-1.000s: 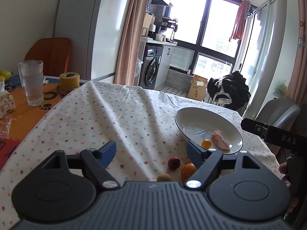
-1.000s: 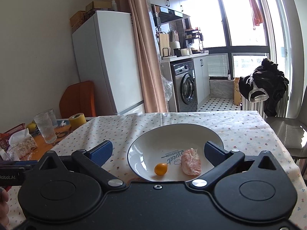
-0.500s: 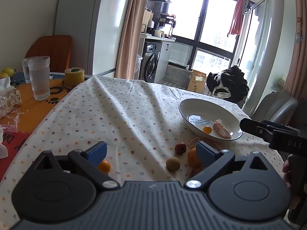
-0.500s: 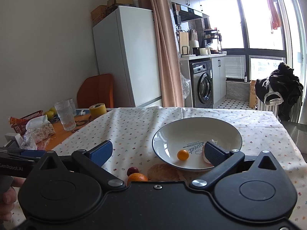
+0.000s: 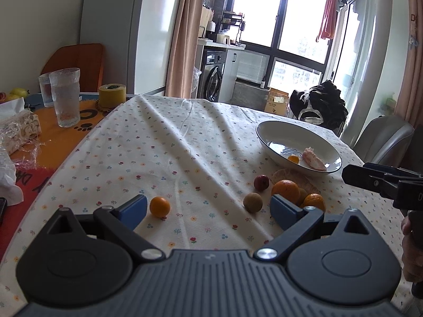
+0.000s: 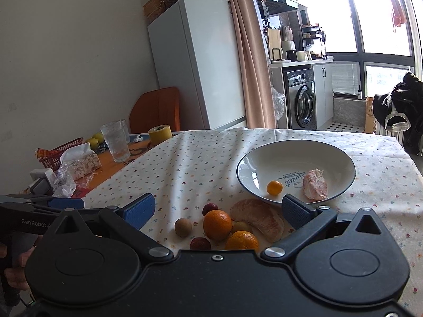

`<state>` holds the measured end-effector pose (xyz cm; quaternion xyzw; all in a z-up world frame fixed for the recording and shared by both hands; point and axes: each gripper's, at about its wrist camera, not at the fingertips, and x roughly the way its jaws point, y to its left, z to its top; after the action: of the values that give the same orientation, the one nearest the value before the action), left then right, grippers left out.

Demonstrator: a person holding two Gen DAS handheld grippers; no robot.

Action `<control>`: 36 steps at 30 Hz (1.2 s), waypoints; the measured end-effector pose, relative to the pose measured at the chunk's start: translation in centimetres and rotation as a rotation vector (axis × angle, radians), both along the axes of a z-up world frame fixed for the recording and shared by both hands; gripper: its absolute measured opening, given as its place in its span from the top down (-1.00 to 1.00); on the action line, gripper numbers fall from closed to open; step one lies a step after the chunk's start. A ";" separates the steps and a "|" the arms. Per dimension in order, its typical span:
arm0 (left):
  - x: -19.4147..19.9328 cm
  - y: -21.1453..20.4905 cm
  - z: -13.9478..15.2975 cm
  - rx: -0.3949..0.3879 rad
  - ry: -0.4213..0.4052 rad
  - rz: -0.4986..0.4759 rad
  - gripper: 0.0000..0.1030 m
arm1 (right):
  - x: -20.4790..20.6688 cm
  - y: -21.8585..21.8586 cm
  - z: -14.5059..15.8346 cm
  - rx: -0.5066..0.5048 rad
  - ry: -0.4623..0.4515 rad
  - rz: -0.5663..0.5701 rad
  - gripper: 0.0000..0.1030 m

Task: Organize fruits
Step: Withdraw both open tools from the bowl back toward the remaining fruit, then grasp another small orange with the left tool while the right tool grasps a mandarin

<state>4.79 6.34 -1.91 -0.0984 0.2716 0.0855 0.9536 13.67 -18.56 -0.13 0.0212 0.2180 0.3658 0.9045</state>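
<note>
A white plate [image 6: 341, 158] [image 5: 267, 129] on the flowered tablecloth holds a small orange kumquat [image 6: 274, 187] [image 5: 293, 159] and a pink pomelo segment [image 6: 314, 185] [image 5: 313, 158]. In front of it lie loose fruits: an orange [image 6: 217, 224] [image 5: 285, 190], a second orange [image 6: 242, 241], a brown longan [image 6: 183, 227] [image 5: 253, 203], a dark red fruit [image 6: 210, 208] [image 5: 261, 182], another red one [image 6: 200, 243] and a large pomelo piece [image 6: 260, 219]. A lone small orange [image 5: 159, 206] sits near my left gripper's left finger. My left gripper [image 5: 208, 208] and right gripper [image 6: 219, 208] are both open and hold nothing.
Left of the cloth stand two drinking glasses [image 5: 64, 97], a yellow tape roll [image 5: 112, 95], a tissue pack [image 6: 79, 159] and a red basket [image 6: 56, 149]. A grey chair [image 5: 383, 137] stands beyond the table's right edge. A hand [image 5: 412, 253] holds the right gripper's handle.
Both grippers have drawn back from the plate toward the near table edge and risen. More loose fruit shows in front of the plate. Both have stayed open.
</note>
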 end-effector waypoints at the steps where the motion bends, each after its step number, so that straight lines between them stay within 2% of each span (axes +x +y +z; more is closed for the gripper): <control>1: -0.1 0.0 0.0 0.002 0.000 0.002 -0.91 | -0.1 0.0 -0.1 -0.001 0.002 0.006 -1.00; 18: -2.0 1.2 -2.1 -0.020 0.013 0.009 -0.85 | -1.4 0.5 -2.3 -0.031 0.094 0.088 -0.98; 23: -2.0 1.1 -2.5 -0.019 0.008 -0.014 -0.69 | -1.5 0.7 -2.9 -0.040 0.120 0.108 -0.90; 28: -1.5 1.3 -3.3 -0.035 0.030 -0.009 -0.32 | -1.2 1.1 -3.7 -0.058 0.137 0.103 -0.71; 36: -0.2 2.2 -4.2 -0.026 0.057 0.030 -0.20 | 0.8 0.9 -4.6 -0.088 0.156 0.042 -0.47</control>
<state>4.55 8.55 -6.10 -0.1126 0.2983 0.0990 0.9426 14.51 -17.65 -4.70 0.0052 0.3040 0.3721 0.8770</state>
